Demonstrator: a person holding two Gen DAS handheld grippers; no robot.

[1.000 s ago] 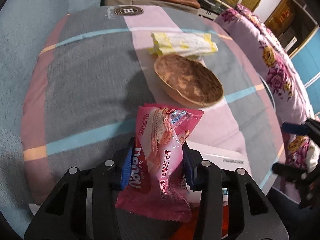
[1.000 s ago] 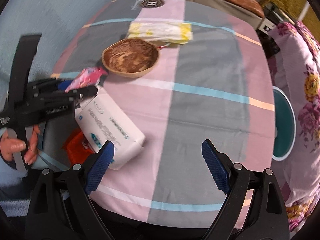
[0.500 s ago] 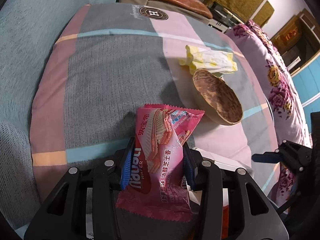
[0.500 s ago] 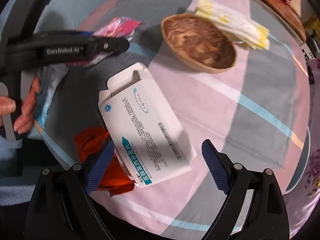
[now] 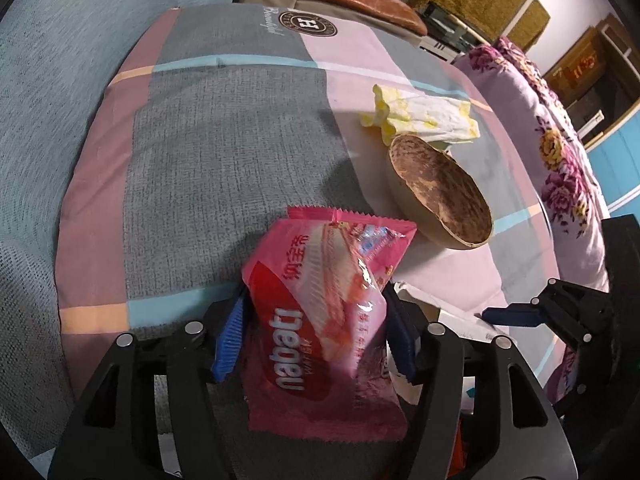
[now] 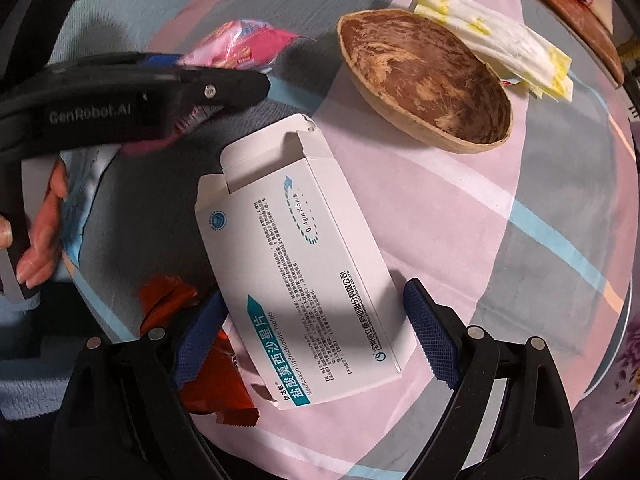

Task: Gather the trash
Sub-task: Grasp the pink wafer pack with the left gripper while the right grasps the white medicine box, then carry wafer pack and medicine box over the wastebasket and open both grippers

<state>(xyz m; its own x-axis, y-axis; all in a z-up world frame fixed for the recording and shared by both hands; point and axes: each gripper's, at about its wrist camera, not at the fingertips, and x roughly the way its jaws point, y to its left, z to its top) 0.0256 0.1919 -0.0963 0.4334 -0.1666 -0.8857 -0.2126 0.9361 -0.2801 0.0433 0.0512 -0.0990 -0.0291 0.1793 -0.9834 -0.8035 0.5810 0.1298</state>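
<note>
- Left wrist view: the left hand-held gripper (image 5: 316, 332) has a pink wafer wrapper (image 5: 324, 304) between its blue pads. The jaws are opening now; there is a gap at the left pad, and the right pad seems close to the foil or just touching it, so I judge the wrapper is being let go, not carried.
- The wrapper hangs over the grey part of the checked cloth that covers the surface (image 5: 224, 136). Probably it is put down here to gather the trash in one place.
- Further away lies a wooden bowl (image 5: 440, 196), and just behind it a white and yellow wrapper (image 5: 424, 116). To the left the cloth is free, with much room up to its edge.
- Right wrist view: the right hand-held gripper (image 6: 316, 336) points down over a white medicine box (image 6: 296, 256) with its flap open. The jaws are wide and closing, one pad at each long side of the box, not yet pressing.
- Under the box corner lies an orange wrapper (image 6: 212, 384), near the front edge of the surface.
- The left hand-held gripper (image 6: 132, 96), held by a hand (image 6: 40, 232), is close on the left, so there is little room on that side.
</note>
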